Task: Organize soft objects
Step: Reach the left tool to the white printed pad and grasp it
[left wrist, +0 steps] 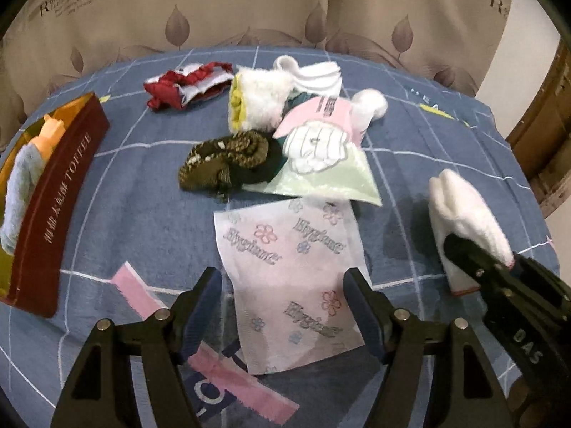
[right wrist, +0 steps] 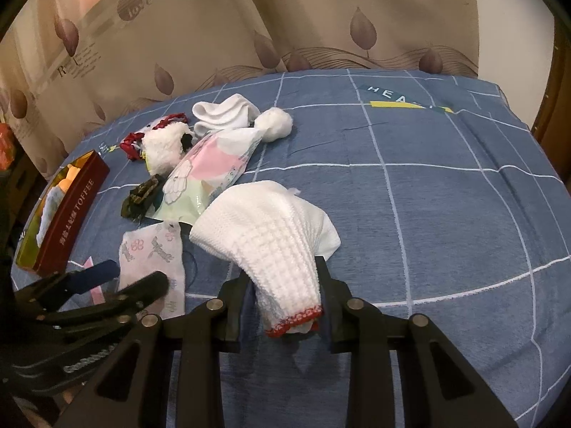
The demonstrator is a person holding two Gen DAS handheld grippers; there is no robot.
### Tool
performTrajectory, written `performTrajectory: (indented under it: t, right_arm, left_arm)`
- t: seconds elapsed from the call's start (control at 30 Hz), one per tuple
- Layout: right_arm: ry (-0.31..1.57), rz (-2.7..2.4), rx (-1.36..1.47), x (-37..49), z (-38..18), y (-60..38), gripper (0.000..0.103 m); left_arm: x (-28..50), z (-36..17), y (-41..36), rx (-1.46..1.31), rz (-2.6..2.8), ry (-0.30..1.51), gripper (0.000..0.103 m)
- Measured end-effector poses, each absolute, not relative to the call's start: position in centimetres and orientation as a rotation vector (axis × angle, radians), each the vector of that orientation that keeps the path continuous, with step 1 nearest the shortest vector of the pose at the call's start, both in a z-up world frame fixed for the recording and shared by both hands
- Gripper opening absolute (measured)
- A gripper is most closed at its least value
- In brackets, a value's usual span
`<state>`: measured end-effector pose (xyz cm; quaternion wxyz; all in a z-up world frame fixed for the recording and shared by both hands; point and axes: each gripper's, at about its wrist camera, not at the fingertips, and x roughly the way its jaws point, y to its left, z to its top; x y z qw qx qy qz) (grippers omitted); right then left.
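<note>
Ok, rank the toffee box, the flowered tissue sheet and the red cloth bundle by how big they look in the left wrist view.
1. toffee box and tissue sheet: alike, and both near the camera, so unranked.
2. red cloth bundle: clearly smallest, though farthest away.

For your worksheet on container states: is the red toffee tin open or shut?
Open. The red toffee tin has no lid on top, and its gold inside shows a pale blue cloth and an orange item lying in it.
</note>
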<state>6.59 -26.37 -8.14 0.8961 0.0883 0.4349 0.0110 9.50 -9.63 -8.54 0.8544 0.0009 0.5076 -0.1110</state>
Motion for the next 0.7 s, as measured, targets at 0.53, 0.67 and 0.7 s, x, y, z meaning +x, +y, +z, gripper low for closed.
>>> performTrajectory:
  t: [0.53,0.67,0.7]
  right_arm:
    - [0.906,0.027,0.177,6.6,-8.1,-26.1,0.029]
    - [0.906,0.027,0.177,6.7,-8.2,-26.1,0.029]
    - [0.907,0.027,0.177,6.7,-8.2,-26.1,0.029]
  left_arm:
    - [8.6,-7.9,-10.3,0.007,-0.344,1.020,0.024]
    - [8.4,-7.6,-9.8,0.006,-0.373,1.020,0.020]
    - [8.3,-7.5,-9.7,0.009,-0.375,1.018,0.019]
